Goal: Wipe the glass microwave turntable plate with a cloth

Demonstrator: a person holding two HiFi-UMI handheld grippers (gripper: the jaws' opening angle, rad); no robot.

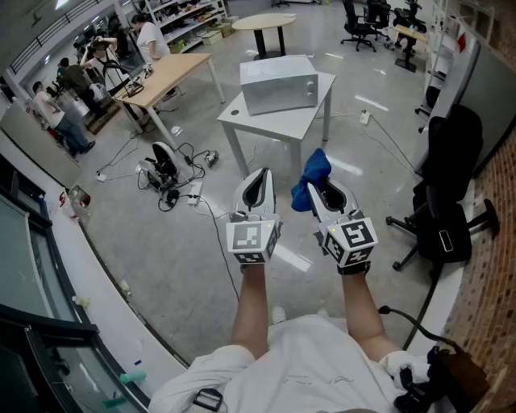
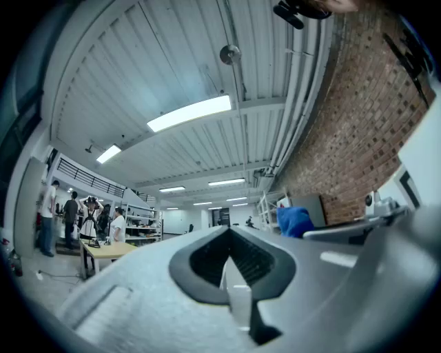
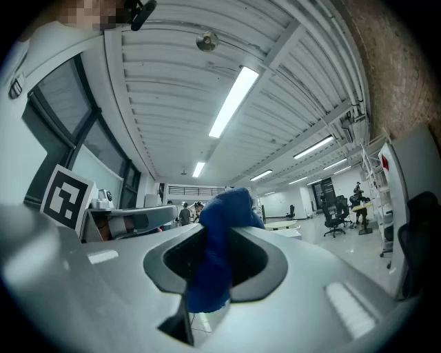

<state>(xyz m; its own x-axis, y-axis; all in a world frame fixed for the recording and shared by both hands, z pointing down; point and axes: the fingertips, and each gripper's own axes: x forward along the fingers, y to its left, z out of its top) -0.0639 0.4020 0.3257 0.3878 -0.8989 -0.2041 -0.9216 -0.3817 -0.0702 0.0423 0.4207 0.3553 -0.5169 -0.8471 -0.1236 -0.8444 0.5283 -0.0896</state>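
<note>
The right gripper (image 1: 316, 192) was clamped on a blue cloth (image 1: 314, 171). Its jaws were pressed against the fabric, which bunched up past the tips and hung down between them in the right gripper view. The left gripper (image 1: 259, 176) was empty, its jaws pressed together with nothing between them. Both were held out side by side in front of the person, near each other but not touching, each marker cube facing up toward the head camera.

A white table (image 1: 284, 123) stood on the grey floor beyond the grippers, well apart from them. A silver microwave (image 1: 279, 84) sat on the table's far half with its door shut. The glass turntable plate could not be made out in any view. The cloth was therefore in the air on the person's side of the white table, off its near right corner, touching nothing but the right gripper.

To the left of the white table lay a tangle of cables (image 1: 165, 177) on the floor, and farther left and back stood a wooden table (image 1: 169, 74) with several people (image 1: 76, 81) gathered at its far end. Behind the white table was a round table (image 1: 264, 22). To the right of the white table, toward a brick wall (image 1: 493, 266), stood a black office chair (image 1: 447, 206).
</note>
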